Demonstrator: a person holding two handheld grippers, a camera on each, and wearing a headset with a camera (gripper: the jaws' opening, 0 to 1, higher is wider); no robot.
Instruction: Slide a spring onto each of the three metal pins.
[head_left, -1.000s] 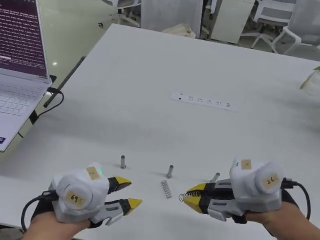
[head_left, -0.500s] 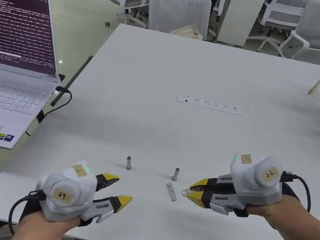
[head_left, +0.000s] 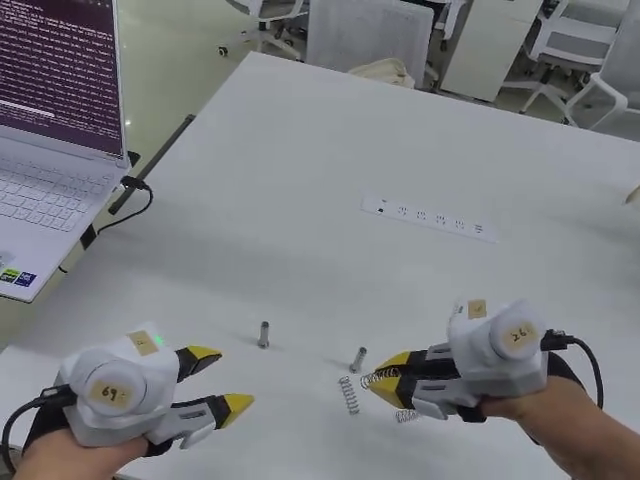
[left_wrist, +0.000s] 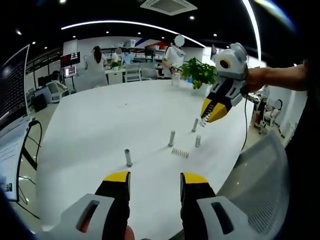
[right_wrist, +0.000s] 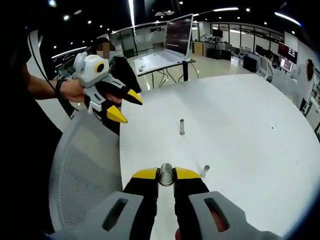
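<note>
My right gripper (head_left: 388, 381) is shut on a small steel spring (head_left: 377, 377), held off the table; the spring (right_wrist: 166, 175) sits clamped between the yellow tips. Just left of it stands the middle metal pin (head_left: 359, 359), with another pin (head_left: 263, 334) further left. A loose spring (head_left: 348, 394) lies flat below the middle pin. My left gripper (head_left: 226, 380) hovers open and holds nothing at the near left. In the left gripper view the pins (left_wrist: 171, 138) stand in a row and the right gripper (left_wrist: 214, 111) hangs above them. A third pin (left_wrist: 195, 125) stands under that gripper.
An open laptop (head_left: 45, 150) sits at the left edge with a black cable (head_left: 130, 200) trailing from it. A white power strip (head_left: 428, 218) lies mid-table. What looks like another spring (head_left: 405, 415) lies under the right gripper. Office chairs (head_left: 560, 60) stand beyond the far edge.
The head camera has shifted. My right gripper, still holding the spring, has come closer to the middle pin and now covers the rightmost pin. The left gripper has drifted left.
</note>
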